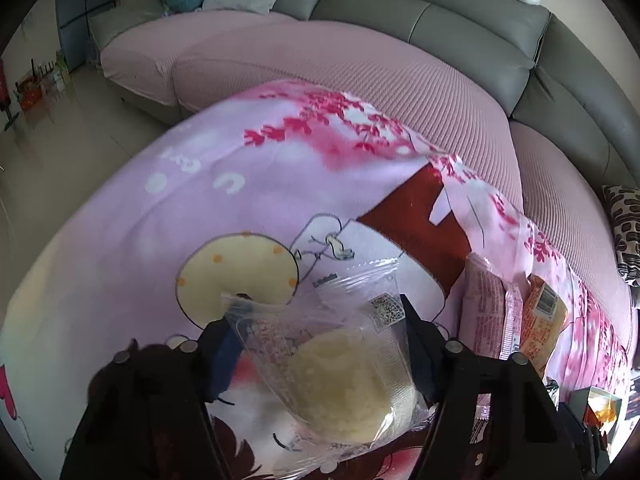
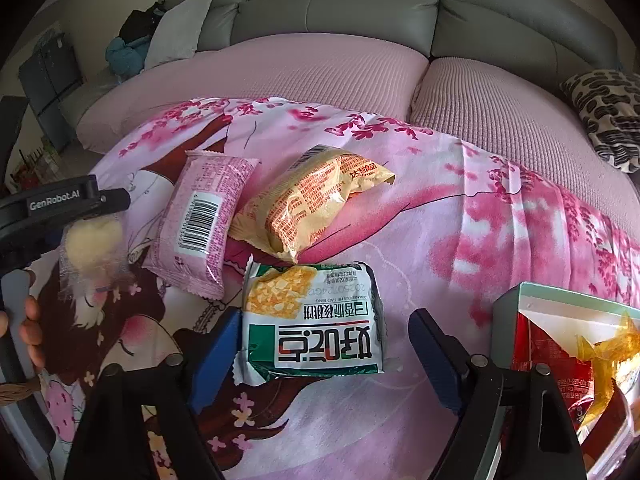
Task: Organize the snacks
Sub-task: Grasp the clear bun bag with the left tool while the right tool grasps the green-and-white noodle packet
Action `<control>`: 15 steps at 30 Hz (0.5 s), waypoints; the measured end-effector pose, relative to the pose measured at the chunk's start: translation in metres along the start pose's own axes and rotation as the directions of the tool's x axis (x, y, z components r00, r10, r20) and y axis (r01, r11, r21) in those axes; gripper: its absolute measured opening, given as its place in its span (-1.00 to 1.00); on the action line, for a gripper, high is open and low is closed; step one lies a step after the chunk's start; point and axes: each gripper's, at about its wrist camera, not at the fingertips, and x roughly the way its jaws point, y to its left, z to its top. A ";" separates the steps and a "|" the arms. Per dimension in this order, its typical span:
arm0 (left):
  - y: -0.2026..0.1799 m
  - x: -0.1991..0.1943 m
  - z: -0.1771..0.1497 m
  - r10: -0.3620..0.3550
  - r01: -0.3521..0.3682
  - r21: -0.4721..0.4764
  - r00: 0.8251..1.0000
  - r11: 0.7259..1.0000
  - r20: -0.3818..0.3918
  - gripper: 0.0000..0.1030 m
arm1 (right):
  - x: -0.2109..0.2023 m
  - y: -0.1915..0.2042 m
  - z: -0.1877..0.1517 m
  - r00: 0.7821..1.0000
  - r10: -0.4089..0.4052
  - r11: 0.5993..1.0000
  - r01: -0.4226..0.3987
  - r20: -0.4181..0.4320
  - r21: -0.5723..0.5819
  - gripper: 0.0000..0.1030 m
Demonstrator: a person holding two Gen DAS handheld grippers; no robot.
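A pale round cake in a clear wrapper (image 1: 344, 384) sits between the fingers of my left gripper (image 1: 312, 312), whose pads press on the wrapper's two sides. In the right wrist view the same cake pack (image 2: 92, 244) shows under the left gripper (image 2: 60, 208) at the far left. My right gripper (image 2: 325, 312) straddles a green and white snack pack (image 2: 316, 320) lying flat on the pink cartoon cloth (image 2: 480, 220). Its left pad touches the pack's edge. The right pad stands clear of it.
A pink pack (image 2: 200, 224) and an orange pack (image 2: 308, 204) lie side by side beyond the green one. A pale box (image 2: 520, 300) holding red and amber wrappers stands at the right. A hand (image 2: 28, 328) grips the left handle. A pink-covered sofa and a leopard pillow (image 2: 608, 116) lie behind.
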 end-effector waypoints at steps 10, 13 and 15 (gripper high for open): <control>-0.004 -0.004 -0.002 -0.007 0.007 0.009 1.000 1.000 -0.027 0.13 | -0.005 0.004 -0.001 1.000 0.016 1.000 -0.016 0.005 -0.008 0.24; -0.005 -0.008 -0.004 -0.006 0.006 0.010 0.999 1.000 -0.033 0.09 | -0.011 0.004 -0.002 1.000 0.016 1.000 -0.016 0.011 -0.012 0.20; -0.006 -0.012 -0.006 -0.012 0.013 0.013 0.999 1.000 -0.036 0.09 | -0.015 0.005 -0.002 1.000 0.013 1.000 -0.012 0.018 -0.013 0.19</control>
